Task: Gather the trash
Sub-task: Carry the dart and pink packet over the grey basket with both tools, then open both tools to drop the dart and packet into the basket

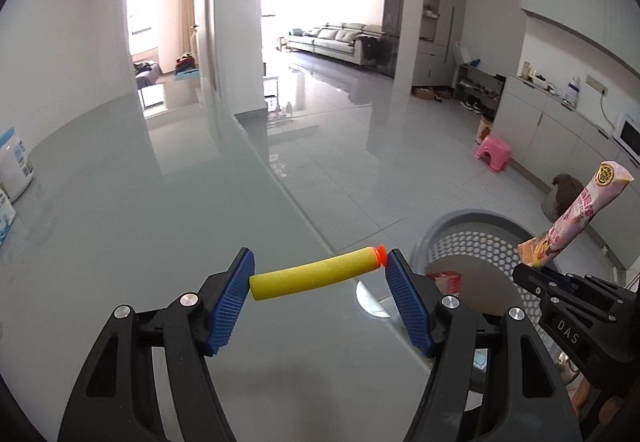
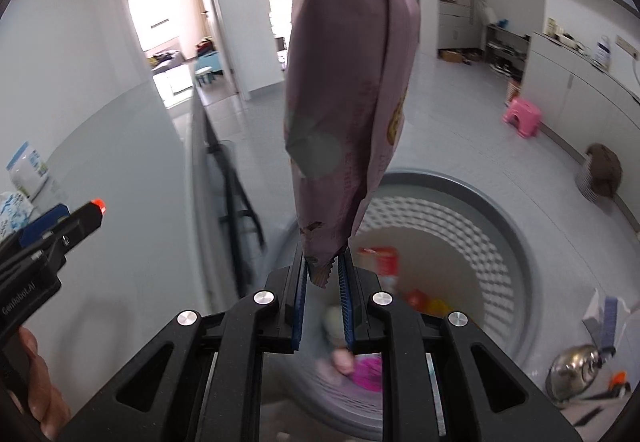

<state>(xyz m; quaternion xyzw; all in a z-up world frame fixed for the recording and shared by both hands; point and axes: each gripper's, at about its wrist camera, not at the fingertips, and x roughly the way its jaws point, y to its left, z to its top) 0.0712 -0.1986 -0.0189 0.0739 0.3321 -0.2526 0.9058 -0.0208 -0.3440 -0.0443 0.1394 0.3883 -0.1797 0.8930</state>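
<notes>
My left gripper (image 1: 320, 271) is shut on a yellow foam dart (image 1: 316, 273) with an orange tip, held crosswise end to end between the blue pads above the glass table (image 1: 160, 226). My right gripper (image 2: 323, 274) is shut on the bottom edge of a pink snack wrapper (image 2: 348, 90), which stands up from the jaws. That wrapper (image 1: 576, 218) and the right gripper (image 1: 538, 276) also show at the right of the left wrist view. A grey perforated trash bin (image 2: 496, 226) lies right below the right gripper, with several bits of litter inside. The bin (image 1: 472, 220) sits just past the table's edge.
White packets (image 1: 14, 166) stand at the table's left end. A pink stool (image 1: 493, 153) and a dark basket (image 1: 562, 194) sit on the tiled floor beyond the bin. A metal pot lid (image 2: 576, 366) lies lower right. A hand (image 2: 40, 382) holds the left gripper (image 2: 68, 230).
</notes>
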